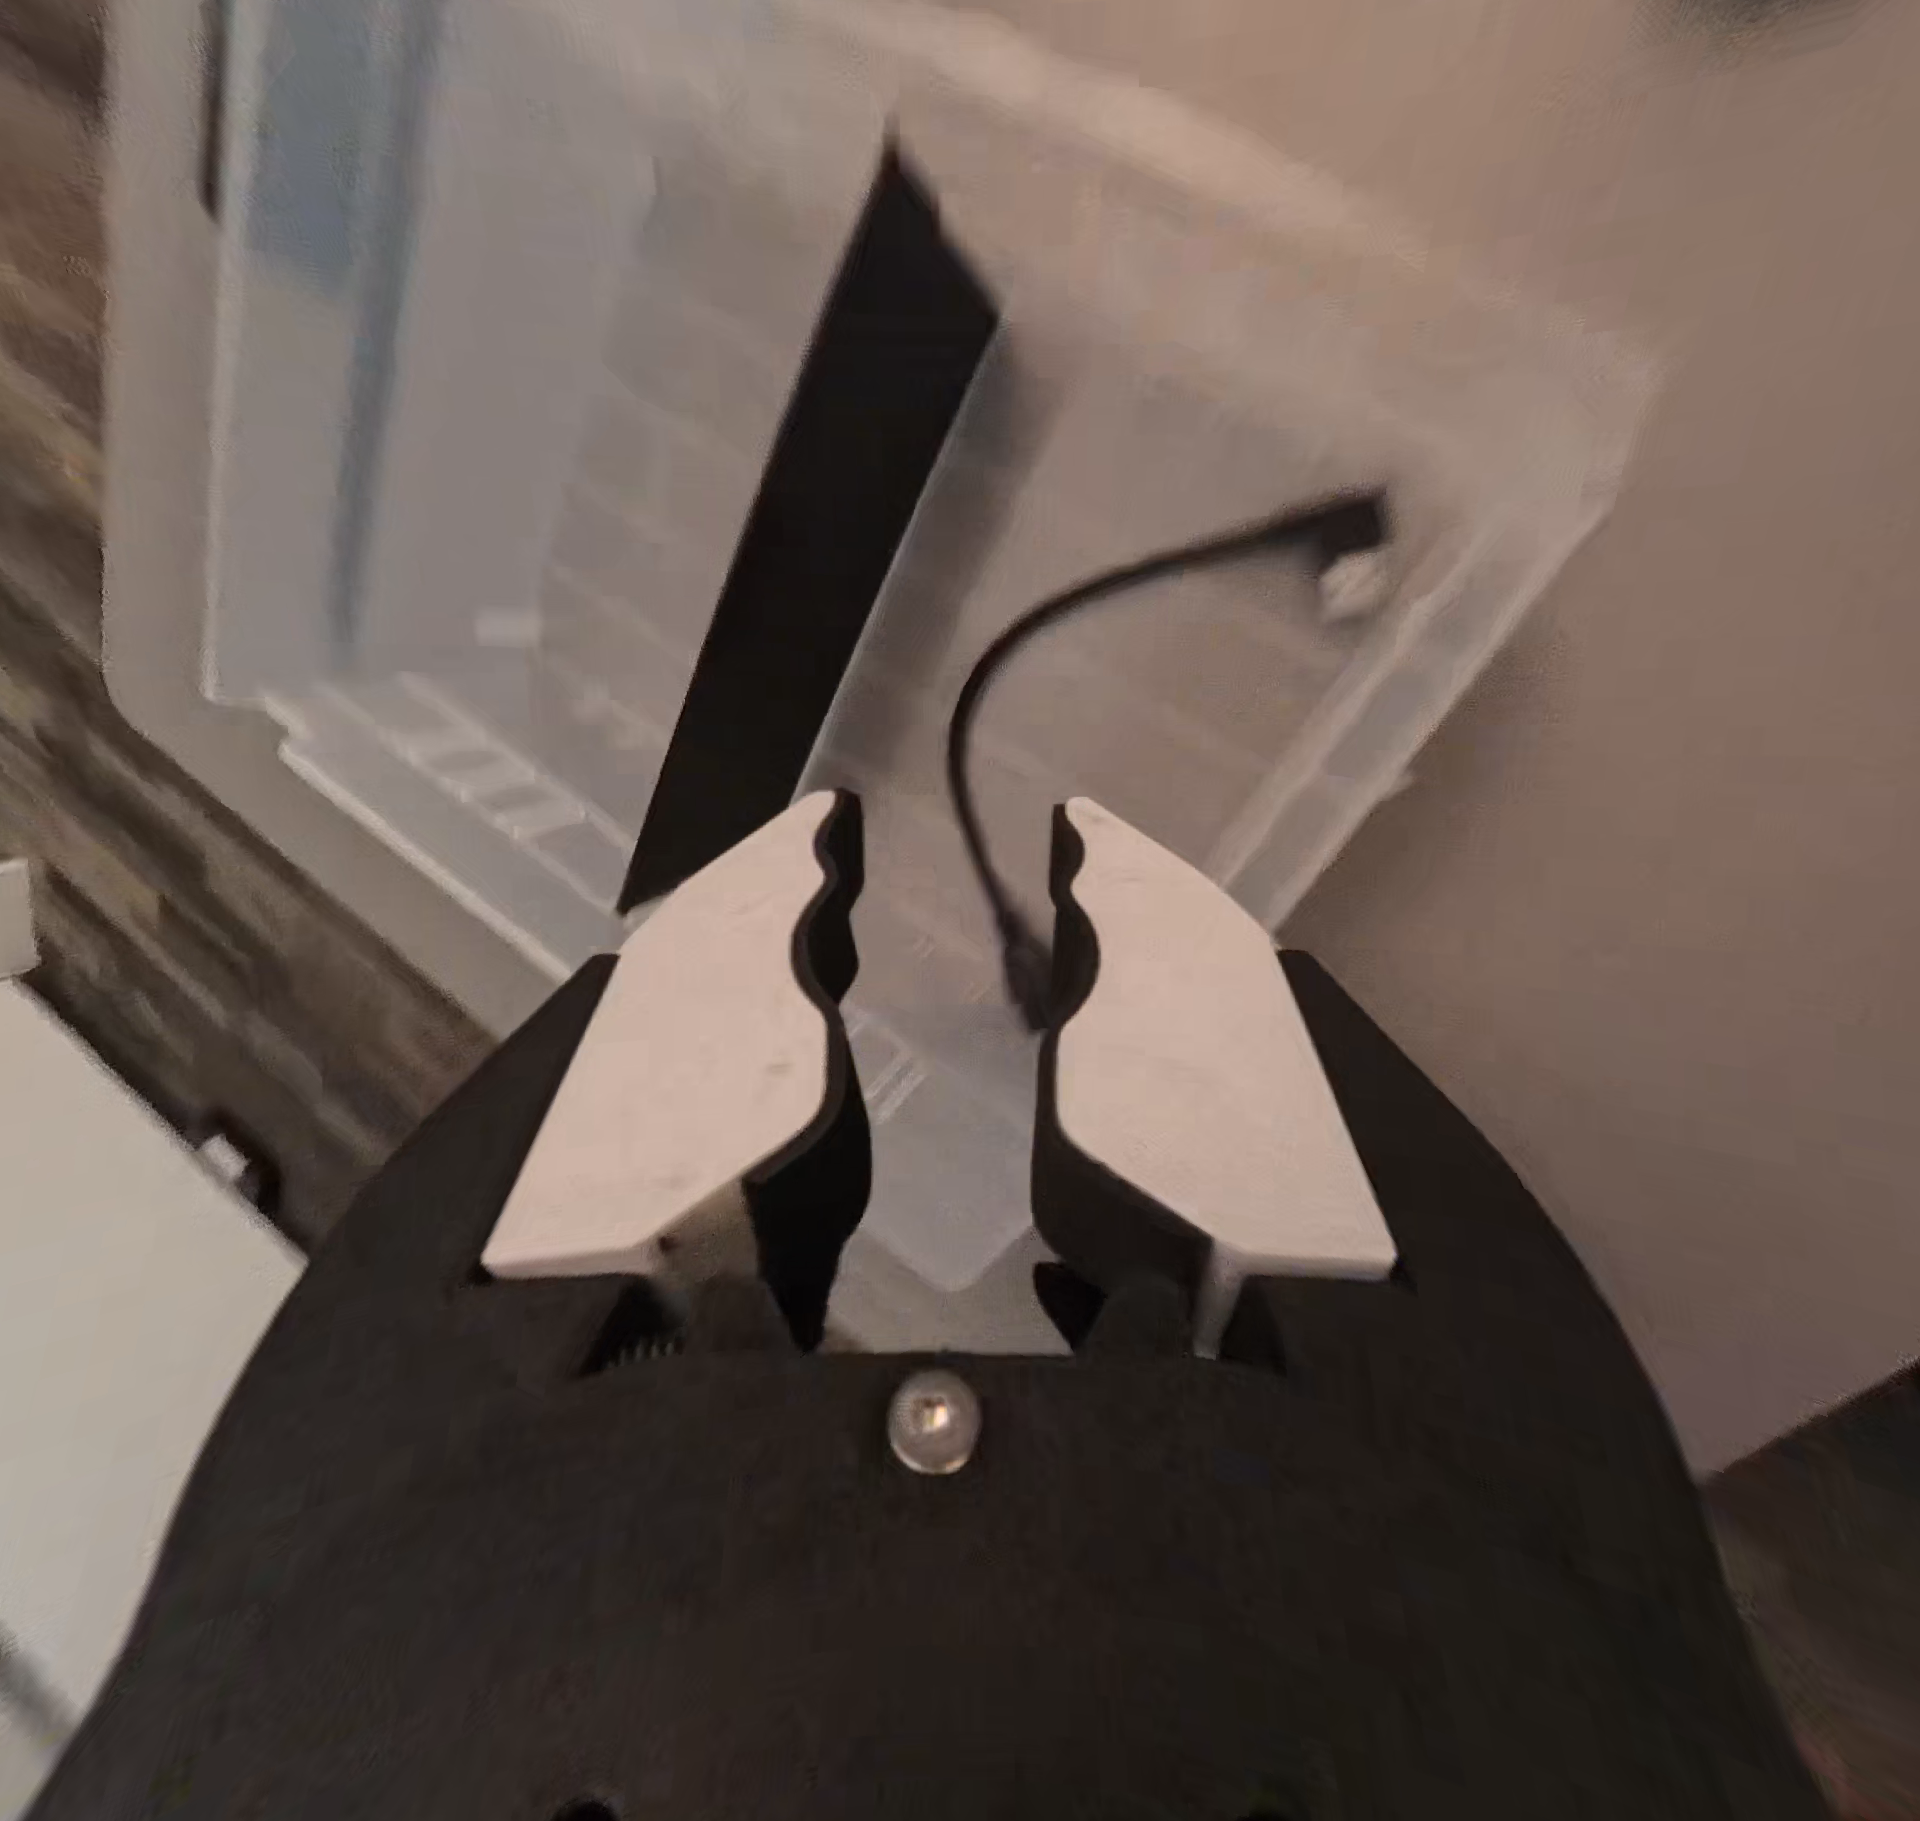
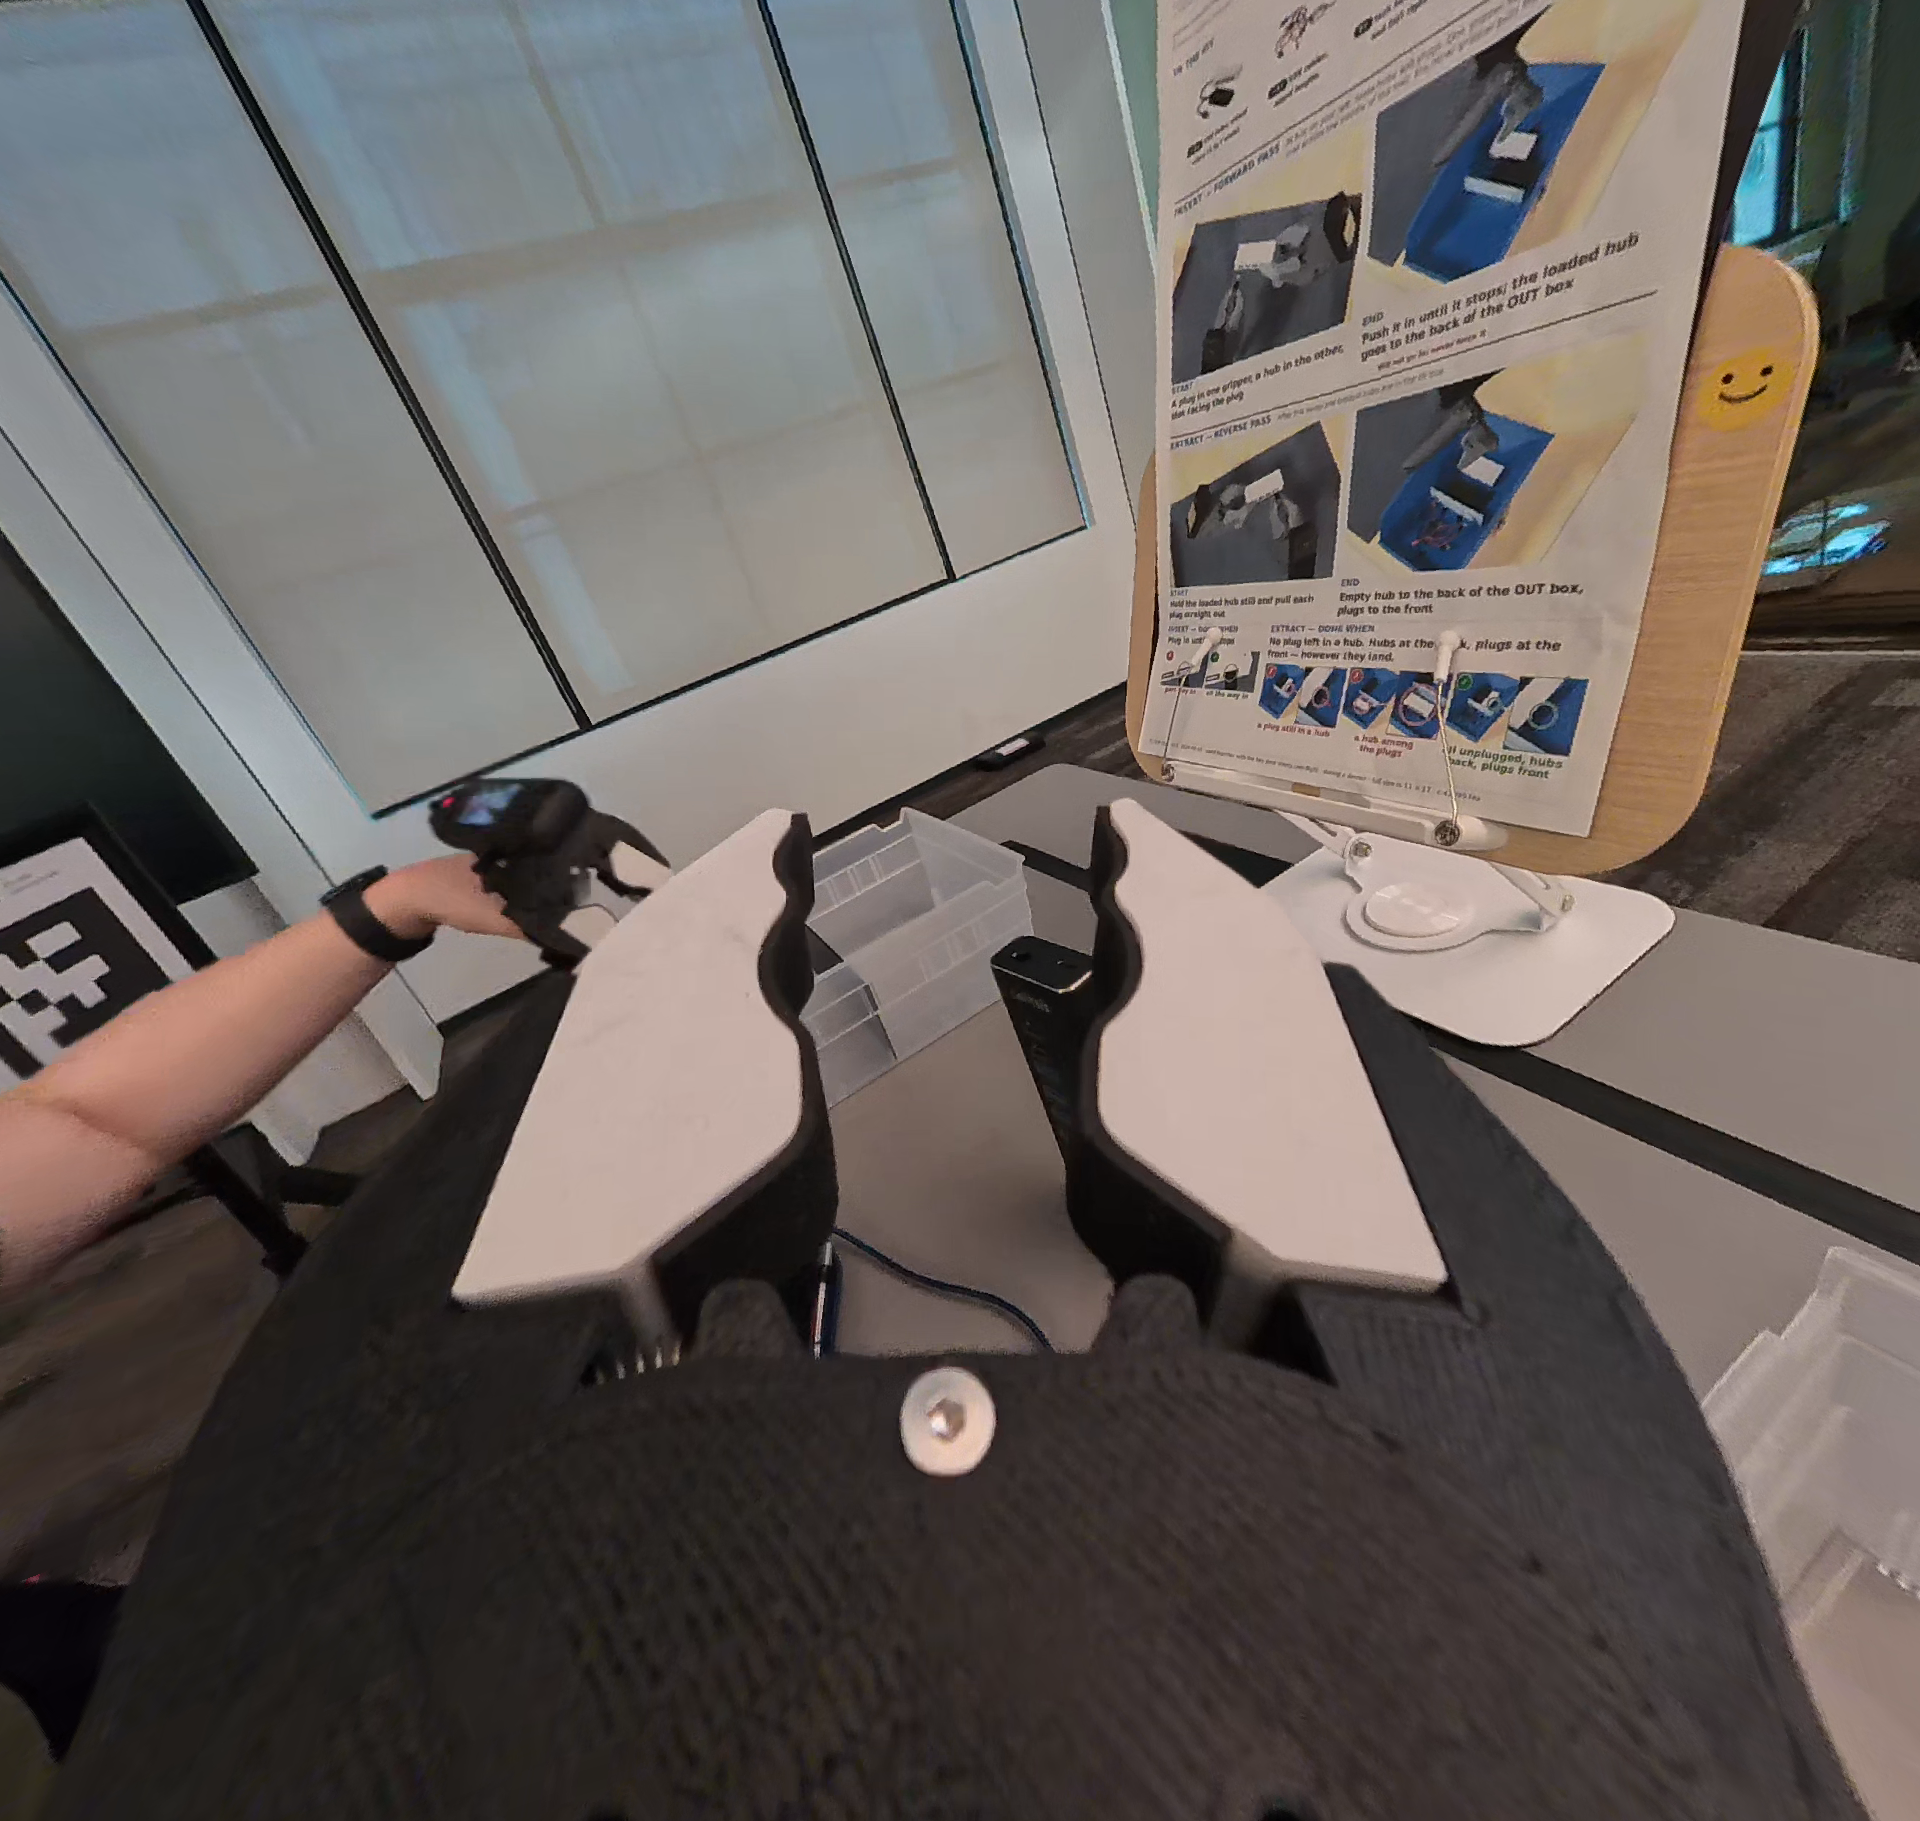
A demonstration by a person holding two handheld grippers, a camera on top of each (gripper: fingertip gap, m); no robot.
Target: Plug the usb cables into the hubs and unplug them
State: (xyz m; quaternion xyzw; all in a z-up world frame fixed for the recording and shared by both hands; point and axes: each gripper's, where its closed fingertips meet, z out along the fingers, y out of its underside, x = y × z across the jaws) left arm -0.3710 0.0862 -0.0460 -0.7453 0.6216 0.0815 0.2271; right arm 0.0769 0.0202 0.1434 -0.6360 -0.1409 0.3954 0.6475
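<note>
The left gripper (image 1: 956, 826) has flat white fingers (image 1: 717, 1023) with wavy black rubber edges, and they are spread apart with nothing between them. Just past them is a clear plastic bin (image 1: 1351, 691) with ridged walls, sitting on a pale counter (image 1: 1558, 940). Inside the bin a long, flat black hub (image 1: 821, 566) leans up on its end, and a thin black usb cable (image 1: 997, 722) curves beside it, apart from the hub. This view is blurry. The right gripper (image 2: 948, 826) has a rough black body and smooth white fingers (image 2: 665, 1044) too, also released and empty. A dark, shiny hub (image 2: 1039, 1002) stands between them on the grey counter (image 2: 1662, 1065), close to the right finger; touching or not is hard to tell. A thin blue cable (image 2: 935, 1283) lies below. Behind sits a clear bin (image 2: 914, 898). Farther off, a hand (image 2: 457, 909) holds the other gripper, and a printed sheet (image 2: 1434, 337) rests on a wooden stand (image 2: 1745, 545).
</note>
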